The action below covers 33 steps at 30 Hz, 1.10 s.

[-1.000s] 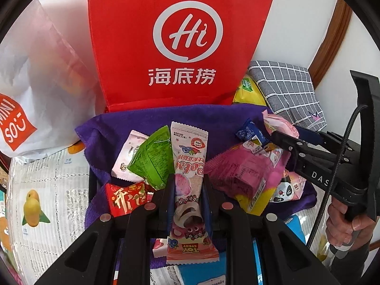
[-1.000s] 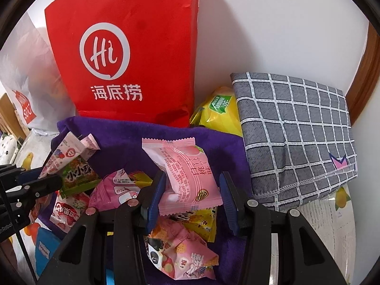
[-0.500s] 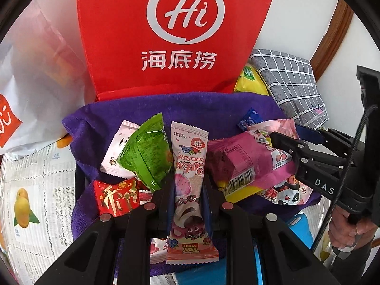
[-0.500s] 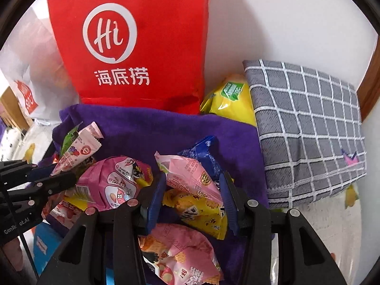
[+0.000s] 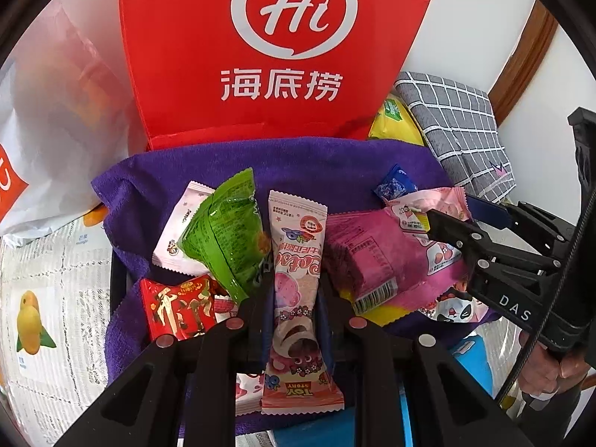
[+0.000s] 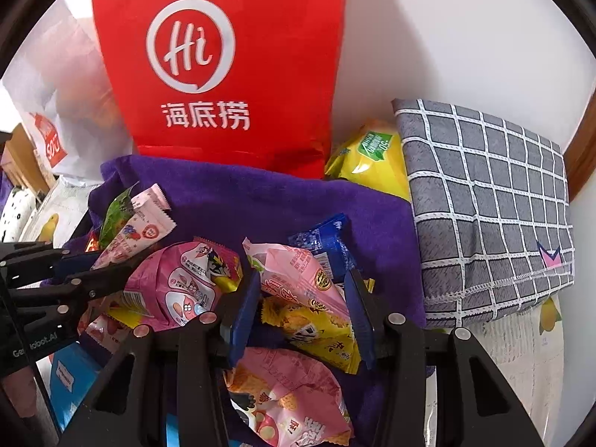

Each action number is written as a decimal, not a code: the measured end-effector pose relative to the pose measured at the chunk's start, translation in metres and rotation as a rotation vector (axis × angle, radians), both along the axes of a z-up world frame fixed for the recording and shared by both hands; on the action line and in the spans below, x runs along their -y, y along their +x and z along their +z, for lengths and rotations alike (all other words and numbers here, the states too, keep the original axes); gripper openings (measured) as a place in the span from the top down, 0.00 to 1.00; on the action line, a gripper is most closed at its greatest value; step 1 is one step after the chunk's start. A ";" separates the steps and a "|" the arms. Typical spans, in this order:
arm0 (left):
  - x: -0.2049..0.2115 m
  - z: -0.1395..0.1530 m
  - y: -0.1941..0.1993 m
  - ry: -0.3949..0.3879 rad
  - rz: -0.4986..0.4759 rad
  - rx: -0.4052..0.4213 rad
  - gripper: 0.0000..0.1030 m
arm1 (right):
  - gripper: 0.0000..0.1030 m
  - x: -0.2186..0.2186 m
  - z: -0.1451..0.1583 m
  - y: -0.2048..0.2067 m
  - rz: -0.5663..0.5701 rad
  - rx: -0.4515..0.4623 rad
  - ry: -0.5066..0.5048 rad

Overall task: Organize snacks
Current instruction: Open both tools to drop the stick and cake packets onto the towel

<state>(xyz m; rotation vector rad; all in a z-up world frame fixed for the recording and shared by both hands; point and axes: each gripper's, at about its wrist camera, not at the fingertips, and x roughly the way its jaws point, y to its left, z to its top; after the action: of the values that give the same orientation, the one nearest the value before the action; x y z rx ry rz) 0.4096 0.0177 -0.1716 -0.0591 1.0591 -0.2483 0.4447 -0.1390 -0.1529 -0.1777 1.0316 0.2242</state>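
Behind the snack pile stands a red paper bag [image 5: 279, 48] against the wall, with a grey checked pouch [image 6: 484, 205] to its right and a purple towel [image 5: 298, 164] spread in front over the basket that holds the snacks. On that towel lies the heap: a magenta packet [image 5: 368, 260], a green packet [image 5: 227, 238], a red sweet wrapper [image 5: 175, 305], a blue wrapper [image 6: 324, 242] and a yellow biscuit packet [image 6: 316, 327].

Sorting looks to be mid-way, judged from how things lie: each tool has a snack in or at its jaws above the pile. The left gripper [image 5: 294, 298] has its jaws closed tight on a long pink strawberry bar [image 5: 296, 279], held lengthwise and clear of the heap. The right gripper [image 6: 301, 309], low over the pile and seen from the left view reaching in from the right, has its blue-padded jaws set wide around a pale pink packet [image 6: 298, 272]; whether they press it I cannot tell. Next, each snack likely needs carrying to its like kind and a gentle release, since crinkly wrappers slip.
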 end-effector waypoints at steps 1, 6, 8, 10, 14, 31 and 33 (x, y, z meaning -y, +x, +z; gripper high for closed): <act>0.000 -0.001 0.000 0.000 -0.001 -0.003 0.80 | 0.55 -0.001 0.000 0.000 0.002 -0.001 -0.001; 0.004 -0.006 0.000 0.006 -0.014 -0.028 0.73 | 0.55 0.000 -0.002 0.002 0.002 -0.009 0.005; 0.006 -0.005 -0.001 0.013 -0.015 -0.020 0.67 | 0.54 -0.001 -0.002 0.001 0.000 -0.010 -0.001; 0.006 -0.002 -0.004 0.013 -0.009 -0.005 0.57 | 0.54 -0.001 -0.001 0.001 0.001 -0.011 -0.004; 0.002 0.003 -0.006 0.010 0.007 0.005 0.51 | 0.54 -0.002 0.000 0.000 0.001 -0.005 -0.016; -0.011 0.026 -0.033 0.005 0.038 0.054 0.39 | 0.40 0.001 0.006 -0.009 -0.055 -0.031 -0.006; -0.014 0.029 -0.038 0.009 0.052 0.057 0.39 | 0.35 0.002 0.008 -0.011 -0.075 -0.042 0.026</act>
<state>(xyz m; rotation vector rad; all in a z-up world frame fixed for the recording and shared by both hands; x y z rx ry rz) 0.3715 0.0315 -0.1430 -0.0712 1.0005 -0.1969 0.4339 -0.1413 -0.1453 -0.1114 1.0741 0.1741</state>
